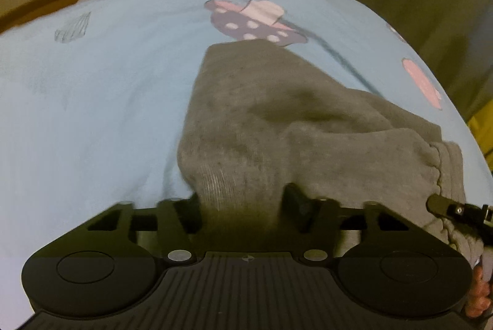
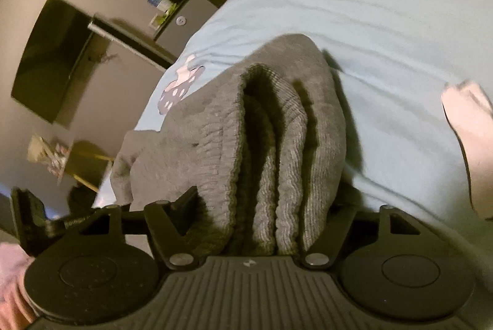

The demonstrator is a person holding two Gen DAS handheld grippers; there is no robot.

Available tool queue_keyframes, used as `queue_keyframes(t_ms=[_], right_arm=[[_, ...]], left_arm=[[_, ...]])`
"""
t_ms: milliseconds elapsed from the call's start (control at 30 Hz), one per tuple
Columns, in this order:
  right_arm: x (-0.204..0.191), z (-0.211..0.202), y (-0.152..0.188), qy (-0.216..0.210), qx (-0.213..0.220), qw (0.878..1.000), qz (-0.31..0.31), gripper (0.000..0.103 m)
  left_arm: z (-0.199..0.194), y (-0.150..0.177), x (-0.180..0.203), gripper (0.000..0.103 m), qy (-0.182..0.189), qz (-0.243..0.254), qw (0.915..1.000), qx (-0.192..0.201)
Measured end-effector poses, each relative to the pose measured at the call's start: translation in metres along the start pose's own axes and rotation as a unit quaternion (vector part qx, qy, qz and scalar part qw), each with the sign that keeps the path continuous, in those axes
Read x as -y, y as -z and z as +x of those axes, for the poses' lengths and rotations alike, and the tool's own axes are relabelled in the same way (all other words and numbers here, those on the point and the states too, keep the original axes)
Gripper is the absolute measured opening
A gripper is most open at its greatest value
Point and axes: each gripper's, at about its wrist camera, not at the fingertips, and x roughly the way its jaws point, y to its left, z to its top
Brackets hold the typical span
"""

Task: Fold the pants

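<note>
Grey knit pants lie bunched on a light blue bedsheet. My left gripper is shut on a ribbed edge of the pants, cloth filling the gap between its fingers. My right gripper is shut on several stacked ribbed layers of the pants, which stand up in folds between its fingers. The right gripper's tip also shows in the left wrist view, at the right edge against the pants' hem. The fingertips of both grippers are mostly hidden by cloth.
The sheet has pink and purple cartoon prints. Beyond the bed's far edge are a dark wall-mounted screen, grey cabinets and a wooden door frame. A hand holds the right gripper.
</note>
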Motion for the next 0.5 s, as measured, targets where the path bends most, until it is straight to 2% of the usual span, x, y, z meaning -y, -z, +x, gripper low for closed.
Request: queue_keyframes(t_ms=[100, 167, 300, 500], right_arm=[[-0.010, -0.009, -0.003, 0.000, 0.007, 1.000, -0.018, 0.059], [-0.018, -0.014, -0.005, -0.002, 0.012, 1.000, -0.026, 0.058], [-0.030, -0.022, -0.015, -0.012, 0.023, 0.999, -0.040, 0.057], [-0.048, -0.026, -0.037, -0.003, 0.041, 0.996, -0.079, 0.057]], left_arm=[[-0.004, -0.004, 0.017, 0.037, -0.023, 0.035, 0.9991, 0.008], [-0.007, -0.006, 0.022, 0.035, -0.024, 0.038, 0.9989, 0.012], [-0.012, -0.016, 0.023, 0.034, -0.001, 0.014, 0.9997, 0.019], [-0.015, -0.033, 0.033, 0.033, 0.004, 0.013, 0.9993, 0.035]])
